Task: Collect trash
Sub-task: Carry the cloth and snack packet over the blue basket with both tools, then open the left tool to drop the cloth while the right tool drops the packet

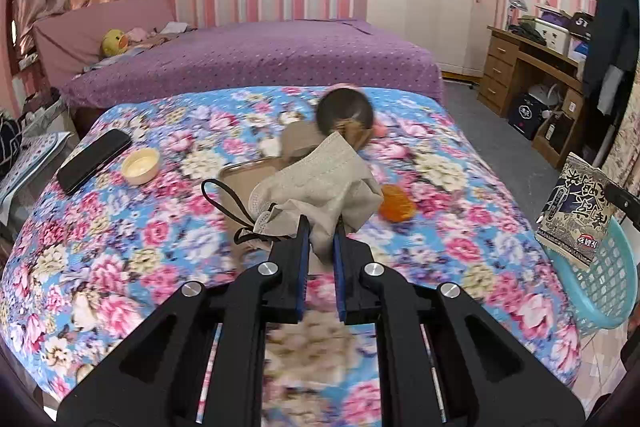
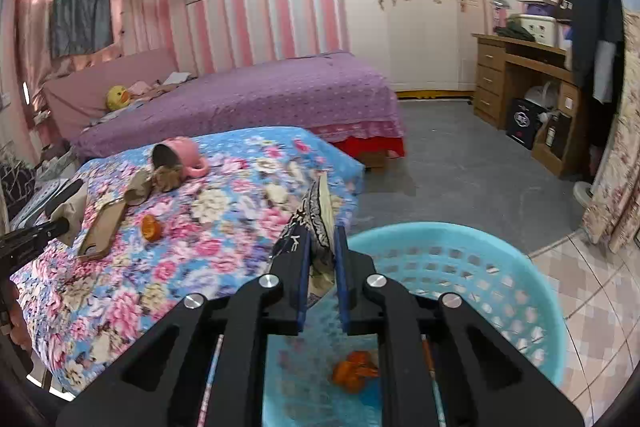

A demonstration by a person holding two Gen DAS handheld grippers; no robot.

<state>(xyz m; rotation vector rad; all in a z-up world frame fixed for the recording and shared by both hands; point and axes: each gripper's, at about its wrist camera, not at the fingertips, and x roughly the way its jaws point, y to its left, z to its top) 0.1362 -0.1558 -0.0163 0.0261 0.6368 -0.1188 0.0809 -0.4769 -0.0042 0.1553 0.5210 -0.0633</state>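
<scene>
**Inspector:** While both tools are up over the floral bedspread [image 1: 120,267], what is the state of each?

**Assistant:** The left gripper [image 1: 320,227] is clenched on a beige face mask [image 1: 316,183], whose black ear loop [image 1: 228,203] dangles to its left. The right gripper [image 2: 322,239] is clamped on a printed snack packet [image 2: 316,215] standing on edge between its pads.

**Inspector:** And the rest?

**Assistant:** The turquoise basket [image 2: 480,267] lies directly below and to the right of the right gripper; an orange wrapper [image 2: 354,373] lies inside it. Ahead of the left gripper, on the bedspread, lie another orange wrapper [image 1: 396,207], a tipped pink cup [image 1: 346,111], a cream lid [image 1: 141,165] and a black phone [image 1: 94,159].
</scene>
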